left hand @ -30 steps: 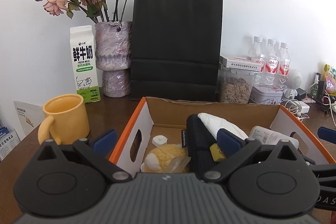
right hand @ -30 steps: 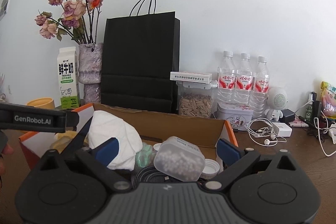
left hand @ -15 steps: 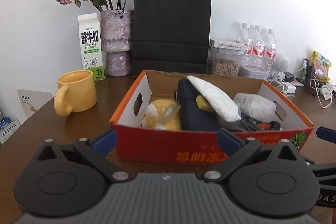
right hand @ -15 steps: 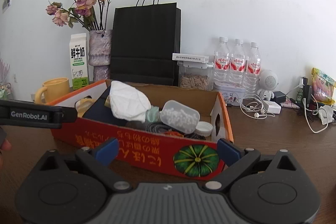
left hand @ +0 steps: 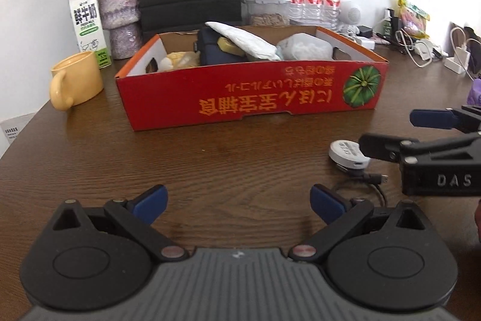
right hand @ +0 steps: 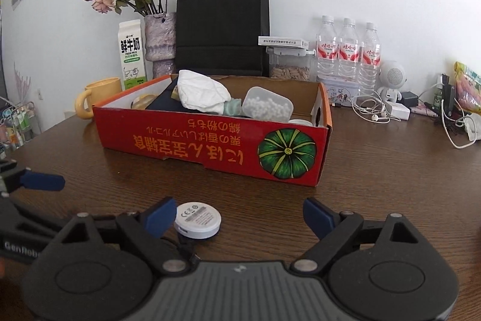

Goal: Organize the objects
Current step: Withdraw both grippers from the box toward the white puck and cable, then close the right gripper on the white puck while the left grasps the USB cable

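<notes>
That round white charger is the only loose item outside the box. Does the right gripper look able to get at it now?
Probably yes: the round white charger lies on bare table beside the open right gripper, nothing blocking it.

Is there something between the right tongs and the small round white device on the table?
Nothing visible blocks it. The flat round white plastic device lies on the brown wooden table beside the left pad of the open right tongs, touching neither pad.

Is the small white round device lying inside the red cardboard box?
No, the white round device lies on the bare wooden table, in front of the red box.
</notes>
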The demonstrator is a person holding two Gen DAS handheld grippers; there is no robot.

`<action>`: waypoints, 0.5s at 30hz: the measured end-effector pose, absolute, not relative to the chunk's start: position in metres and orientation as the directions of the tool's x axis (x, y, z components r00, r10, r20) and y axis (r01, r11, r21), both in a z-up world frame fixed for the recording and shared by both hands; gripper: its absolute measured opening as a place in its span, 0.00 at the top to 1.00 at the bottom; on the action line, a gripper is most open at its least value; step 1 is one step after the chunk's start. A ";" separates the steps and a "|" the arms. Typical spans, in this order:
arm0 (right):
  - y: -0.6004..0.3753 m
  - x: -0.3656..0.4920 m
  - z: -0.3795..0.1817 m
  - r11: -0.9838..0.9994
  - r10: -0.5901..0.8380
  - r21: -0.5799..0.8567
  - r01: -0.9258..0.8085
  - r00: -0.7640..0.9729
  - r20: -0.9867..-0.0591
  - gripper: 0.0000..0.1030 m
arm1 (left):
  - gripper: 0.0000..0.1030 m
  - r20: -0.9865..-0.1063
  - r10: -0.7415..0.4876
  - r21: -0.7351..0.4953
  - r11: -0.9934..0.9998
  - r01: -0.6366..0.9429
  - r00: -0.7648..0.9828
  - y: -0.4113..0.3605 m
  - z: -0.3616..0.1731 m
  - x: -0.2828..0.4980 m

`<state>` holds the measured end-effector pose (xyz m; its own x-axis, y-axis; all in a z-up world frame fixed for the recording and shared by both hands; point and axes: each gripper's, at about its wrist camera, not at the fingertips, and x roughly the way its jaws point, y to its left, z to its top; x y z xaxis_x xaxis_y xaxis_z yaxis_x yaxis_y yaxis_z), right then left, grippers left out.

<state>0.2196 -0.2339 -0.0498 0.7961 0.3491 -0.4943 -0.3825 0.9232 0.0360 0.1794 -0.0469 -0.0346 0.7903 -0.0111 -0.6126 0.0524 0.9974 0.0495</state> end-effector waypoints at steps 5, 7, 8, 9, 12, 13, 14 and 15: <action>-0.242 0.219 -0.050 0.903 0.409 0.098 -0.417 0.768 -0.493 0.22 | 0.00 -0.613 -0.038 0.073 0.992 0.105 0.789 -0.065 -0.038 0.178; -0.240 0.220 -0.049 0.887 0.442 0.117 -0.447 0.748 -0.495 0.23 | 0.00 -0.623 -0.043 0.087 0.988 0.125 0.781 -0.073 -0.042 0.181; -0.238 0.221 -0.049 0.879 0.456 0.122 -0.461 0.738 -0.498 0.23 | 0.00 -0.625 -0.044 0.092 0.987 0.129 0.779 -0.075 -0.044 0.182; -0.236 0.222 -0.049 0.874 0.462 0.121 -0.470 0.730 -0.503 0.23 | 0.00 -0.623 -0.043 0.095 0.987 0.129 0.781 -0.077 -0.045 0.182; -0.226 0.229 -0.052 0.864 0.470 0.113 -0.490 0.705 -0.532 0.31 | 0.00 -0.624 -0.046 0.085 0.988 0.126 0.780 -0.077 -0.046 0.183; -0.224 0.232 -0.054 0.862 0.472 0.117 -0.494 0.696 -0.541 0.37 | 0.00 -0.624 -0.049 0.081 0.989 0.126 0.780 -0.076 -0.046 0.183; -0.223 0.235 -0.055 0.860 0.473 0.122 -0.495 0.687 -0.551 0.39 | 0.00 -0.625 -0.051 0.077 0.989 0.126 0.779 -0.076 -0.047 0.183; -0.222 0.237 -0.056 0.859 0.475 0.129 -0.495 0.678 -0.561 0.46 | 0.00 -0.626 -0.052 0.073 0.989 0.126 0.778 -0.075 -0.046 0.184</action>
<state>0.2370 -0.2218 -0.0564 0.6779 0.4752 -0.5609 -0.4951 0.8591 0.1294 0.1839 -0.0753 -0.0463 0.7778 -0.0522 -0.6263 0.1255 0.9894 0.0734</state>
